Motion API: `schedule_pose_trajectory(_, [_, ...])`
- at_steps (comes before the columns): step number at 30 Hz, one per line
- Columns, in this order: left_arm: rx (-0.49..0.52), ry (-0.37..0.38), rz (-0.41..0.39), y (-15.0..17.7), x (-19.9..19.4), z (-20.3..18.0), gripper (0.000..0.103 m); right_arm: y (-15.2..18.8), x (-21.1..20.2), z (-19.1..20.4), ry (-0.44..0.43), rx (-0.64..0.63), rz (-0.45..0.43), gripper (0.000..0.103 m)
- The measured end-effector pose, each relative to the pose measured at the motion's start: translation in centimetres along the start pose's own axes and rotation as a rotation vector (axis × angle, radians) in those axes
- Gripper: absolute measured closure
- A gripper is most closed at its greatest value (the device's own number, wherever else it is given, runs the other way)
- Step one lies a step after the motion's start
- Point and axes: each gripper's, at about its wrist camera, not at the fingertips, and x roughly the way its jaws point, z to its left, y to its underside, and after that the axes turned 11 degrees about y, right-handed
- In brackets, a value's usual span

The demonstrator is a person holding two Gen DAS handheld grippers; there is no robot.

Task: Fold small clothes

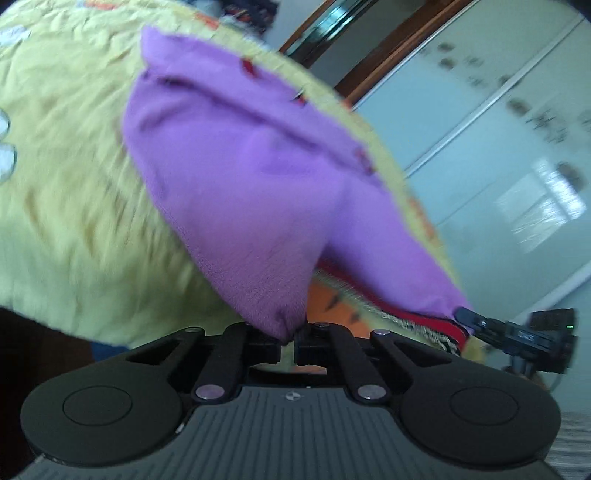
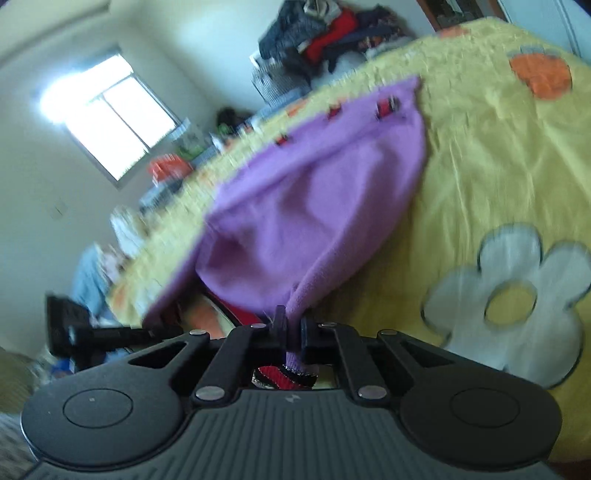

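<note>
A small purple garment [image 1: 243, 184] with red marks along one edge and a red striped hem lies partly on a yellow bedspread [image 1: 62, 184]. My left gripper [image 1: 290, 338] is shut on one near corner of it and lifts that corner. My right gripper [image 2: 293, 328] is shut on the other near corner of the purple garment [image 2: 314, 206], with the red striped hem poking out behind the jaws. The right gripper also shows in the left wrist view [image 1: 469, 317], and the left gripper in the right wrist view [image 2: 147, 334]. The cloth is stretched between both grippers. Both views are motion-blurred.
The yellow bedspread [image 2: 480, 166] has white flower [image 2: 509, 295] and orange prints. A pile of clothes [image 2: 325, 33] sits at the bed's far end. A window [image 2: 110, 122] and clutter lie beyond the bed's left side. Wardrobe doors [image 1: 498, 129] stand to the right.
</note>
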Motion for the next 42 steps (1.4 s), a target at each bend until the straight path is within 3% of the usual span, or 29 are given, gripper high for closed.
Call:
schedule_pose_trajectory(4, [-0.041,0.106,-0.047,-0.2,-3.4,-0.3,0.1,-1.8,-4.1,0.4,0.032,-0.068,-0.062,0.097])
schedule_pose_trajectory(7, [-0.041,0.119,-0.042,1.4,-5.4,-0.2,0.103,-1.6,-4.9,-1.0,0.075,-0.099,0.002,0.097])
schedule_pose_trajectory(10, [-0.08,0.02,-0.014,3.3,-6.2,1.5,0.103,-0.2,-4.1,-3.2,0.172,-0.085,0.059,0.094])
schedule_pose_trajectory(13, [-0.116,-0.096,-0.038,5.2,-6.6,3.5,0.103,0.8,-3.6,-4.8,0.186,-0.017,0.045,0.077])
schedule_pose_trajectory(14, [-0.12,-0.098,-0.043,5.4,-6.3,3.8,0.096,1.1,-3.2,-5.0,0.159,0.001,0.048,0.057])
schedule_pose_trajectory(15, [-0.097,-0.105,-0.035,5.4,-5.7,3.7,0.06,1.5,-2.9,-5.1,0.135,0.01,0.042,0.033])
schedule_pose_trajectory(16, [-0.06,-0.117,-0.039,5.4,-5.1,3.3,0.035,2.0,-2.6,-5.1,0.125,0.014,0.029,0.025])
schedule_pose_trajectory(17, [-0.006,-0.137,-0.067,5.4,-4.6,2.9,0.001,2.4,-2.2,-4.9,0.123,0.006,0.024,0.023])
schedule_pose_trajectory(19, [0.097,-0.129,-0.095,5.4,-3.7,2.2,0.004,2.9,-1.4,-4.8,0.098,-0.012,0.025,0.024])
schedule_pose_trajectory(23, [0.209,-0.149,-0.038,4.9,-0.2,1.8,0.005,3.7,-1.0,-4.0,0.075,-0.011,-0.02,0.023])
schedule_pose_trajectory(25, [0.215,-0.146,-0.014,4.9,1.1,2.4,0.01,4.1,-0.9,-3.5,0.083,-0.045,-0.035,0.023])
schedule_pose_trajectory(26, [0.183,-0.122,-0.025,4.9,1.5,2.8,0.02,4.3,-0.9,-3.4,0.073,-0.06,-0.046,0.017])
schedule_pose_trajectory(27, [0.13,-0.085,-0.034,4.9,1.8,3.5,0.051,4.4,-0.8,-3.2,0.062,-0.08,-0.045,0.013])
schedule_pose_trajectory(28, [0.078,-0.051,-0.04,4.9,1.9,4.2,0.072,4.4,-0.7,-3.0,0.062,-0.112,-0.035,0.012])
schedule_pose_trajectory(29, [0.03,-0.035,-0.047,5.0,2.1,4.7,0.101,4.1,-0.6,-2.8,0.069,-0.133,-0.02,0.012])
schedule_pose_trajectory(31, [-0.007,0.008,-0.088,5.4,1.6,5.3,0.099,3.6,-0.3,-2.4,0.073,-0.121,0.009,0.008])
schedule_pose_trajectory(32, [-0.036,0.035,-0.106,5.6,1.3,5.6,0.099,3.4,-0.1,-2.5,0.049,-0.09,0.021,0.0])
schedule_pose_trajectory(36, [-0.112,0.15,-0.204,6.0,-0.9,6.3,0.099,4.0,0.2,-1.4,0.026,-0.128,0.044,0.0])
schedule_pose_trajectory(37, [-0.134,0.177,-0.231,6.0,-1.7,6.5,0.099,4.1,0.3,-1.3,0.02,-0.123,0.043,0.001])
schedule_pose_trajectory(38, [-0.152,0.204,-0.256,6.0,-2.4,6.8,0.099,4.1,0.4,-1.6,0.004,-0.095,0.044,0.022])
schedule_pose_trajectory(39, [-0.167,0.231,-0.273,5.8,-2.9,7.0,0.099,4.0,0.9,-2.2,-0.023,-0.042,0.067,0.092])
schedule_pose_trajectory(42, [-0.18,0.264,-0.298,5.5,-4.2,7.1,0.099,4.3,1.5,-4.0,-0.073,0.066,0.063,0.099])
